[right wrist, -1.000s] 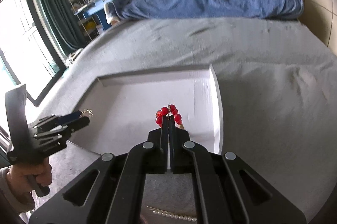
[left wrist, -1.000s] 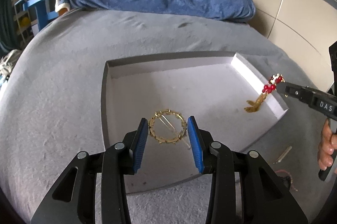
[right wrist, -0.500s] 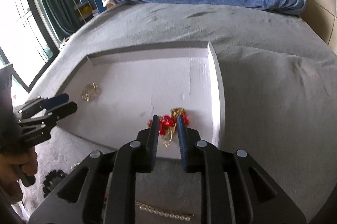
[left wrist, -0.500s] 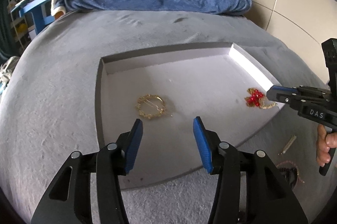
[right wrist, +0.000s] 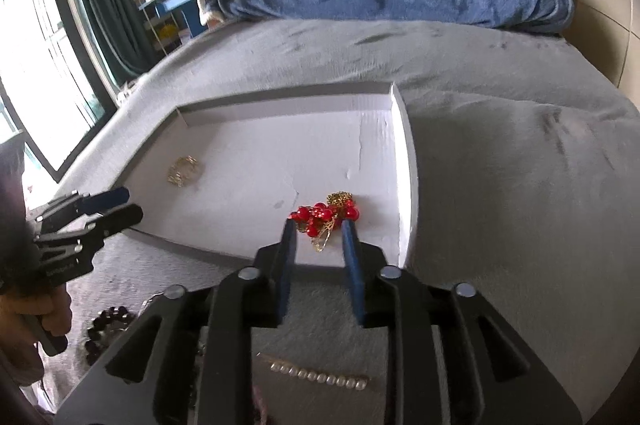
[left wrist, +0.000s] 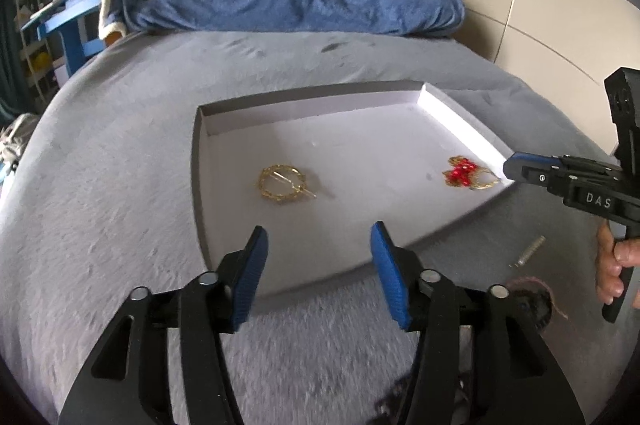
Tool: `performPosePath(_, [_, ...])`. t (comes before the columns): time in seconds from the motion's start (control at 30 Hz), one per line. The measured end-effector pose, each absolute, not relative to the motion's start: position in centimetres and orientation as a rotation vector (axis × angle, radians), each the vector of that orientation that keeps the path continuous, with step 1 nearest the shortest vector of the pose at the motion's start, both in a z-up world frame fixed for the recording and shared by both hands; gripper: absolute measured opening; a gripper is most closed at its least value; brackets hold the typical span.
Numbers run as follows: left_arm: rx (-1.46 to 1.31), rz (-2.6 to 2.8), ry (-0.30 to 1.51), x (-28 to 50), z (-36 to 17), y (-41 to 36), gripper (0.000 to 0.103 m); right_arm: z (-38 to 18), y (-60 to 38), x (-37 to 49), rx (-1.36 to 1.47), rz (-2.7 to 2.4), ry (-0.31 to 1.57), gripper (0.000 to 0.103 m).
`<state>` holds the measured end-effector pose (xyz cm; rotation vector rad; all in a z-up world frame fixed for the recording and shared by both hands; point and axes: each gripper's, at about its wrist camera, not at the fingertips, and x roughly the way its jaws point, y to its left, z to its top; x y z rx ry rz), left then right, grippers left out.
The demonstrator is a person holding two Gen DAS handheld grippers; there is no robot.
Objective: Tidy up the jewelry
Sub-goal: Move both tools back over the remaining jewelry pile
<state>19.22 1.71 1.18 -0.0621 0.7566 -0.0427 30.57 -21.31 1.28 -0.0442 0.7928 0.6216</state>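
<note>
Left gripper [left wrist: 318,231] held apart and empty, ring [left wrist: 282,183] ahead in tray [left wrist: 460,121]. Right gripper [right wrist: 319,227] apart too, red beads [right wrist: 324,214] just beyond its tips.

A shallow white tray [left wrist: 460,113] sat on the grey bed. Inside it, toward its left side, a round gold wreath-shaped brooch [left wrist: 283,184] lay flat with its pin across the ring. Near the tray's right wall lay a cluster of red beads on gold chain [right wrist: 326,217], loosely heaped, well apart from the brooch.
</note>
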Motion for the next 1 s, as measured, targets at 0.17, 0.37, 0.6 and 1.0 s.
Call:
performPosePath(0.17, [-0.069,-0.071,0.735,16.5,1.7,1.3,0.062,1.5,-22.1,27.9,-0.037,0.632,0.767,0.033])
performPosePath(0.37, [-0.067,-0.113,0.747,13.8,1.2,0.2,0.062,0.8,-22.7,24.9,-0.047,0.647,0.782,0.043])
performPosePath(0.6, [-0.065,-0.139,0.774,11.2,-0.1,-0.8,0.062,-0.3,-23.4,22.3,-0.027,0.662,0.812,0.046])
performPosePath(1.0, [-0.078,-0.168,0.77,8.0,-1.2,-1.2,0.063,-2.3,-24.0,19.2,0.004,0.638,0.823,0.046])
